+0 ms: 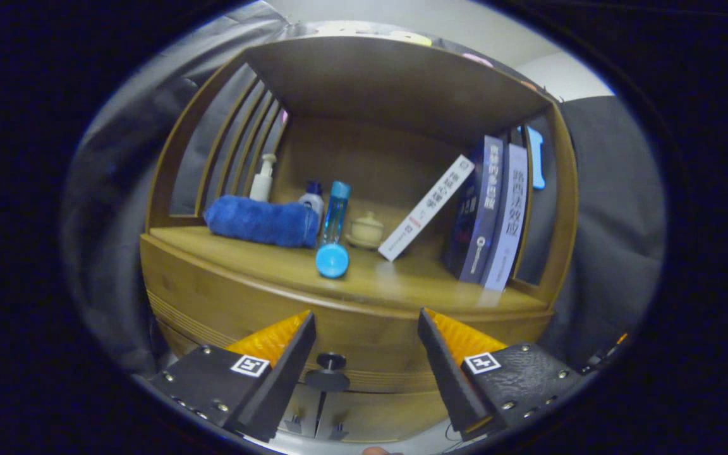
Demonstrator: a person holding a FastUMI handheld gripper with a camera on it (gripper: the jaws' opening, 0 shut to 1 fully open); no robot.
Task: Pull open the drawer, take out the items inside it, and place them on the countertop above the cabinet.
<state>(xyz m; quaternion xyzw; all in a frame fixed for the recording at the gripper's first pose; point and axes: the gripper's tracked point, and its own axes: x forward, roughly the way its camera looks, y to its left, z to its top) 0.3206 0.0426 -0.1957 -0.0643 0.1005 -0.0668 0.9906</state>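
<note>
Gripper (367, 322), fingers spread wide and empty, facing wooden cabinet (225, 297); drawer (376, 360) shut, its dark knob (329, 371) between the fingers; countertop (402, 281) above bearing blue towel (261, 221), blue ball (332, 260), bottles, books (490, 215) at right.

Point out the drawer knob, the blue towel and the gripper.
Drawer knob (330, 361): gripper view, on its round dark head, between the fingers.
Blue towel (261, 220): gripper view, middle of the roll on the countertop.
Gripper (365, 328): gripper view, midway between the open fingertips.
</note>
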